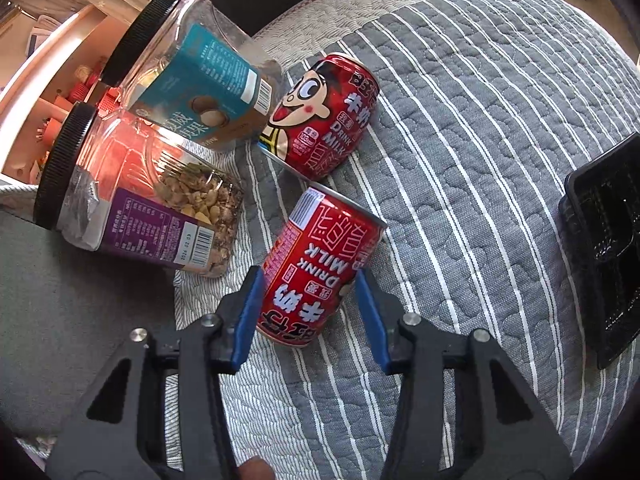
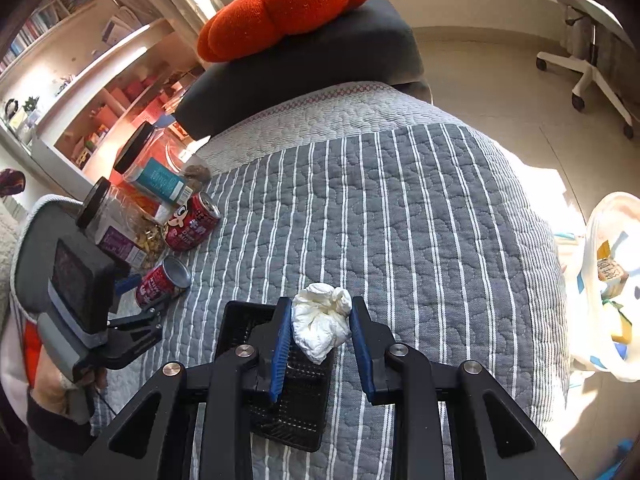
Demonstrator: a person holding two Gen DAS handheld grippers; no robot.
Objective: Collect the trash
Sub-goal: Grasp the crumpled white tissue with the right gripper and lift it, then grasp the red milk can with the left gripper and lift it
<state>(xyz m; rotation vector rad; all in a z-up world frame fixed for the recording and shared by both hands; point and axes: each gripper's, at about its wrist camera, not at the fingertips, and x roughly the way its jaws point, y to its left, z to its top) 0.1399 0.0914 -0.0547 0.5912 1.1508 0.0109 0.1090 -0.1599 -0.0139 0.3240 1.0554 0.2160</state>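
Note:
A red milk can lies on the striped quilt between the blue pads of my left gripper, which is open around it without clamping. A second red can lies just beyond. My right gripper is shut on a crumpled white tissue, held above a black plastic tray. The right wrist view also shows the left gripper at the near can.
Two clear jars with black lids, one with a teal label and one with nuts, lie beside the cans. A white bag holding trash sits at the quilt's right edge. An orange cushion rests on a dark armrest.

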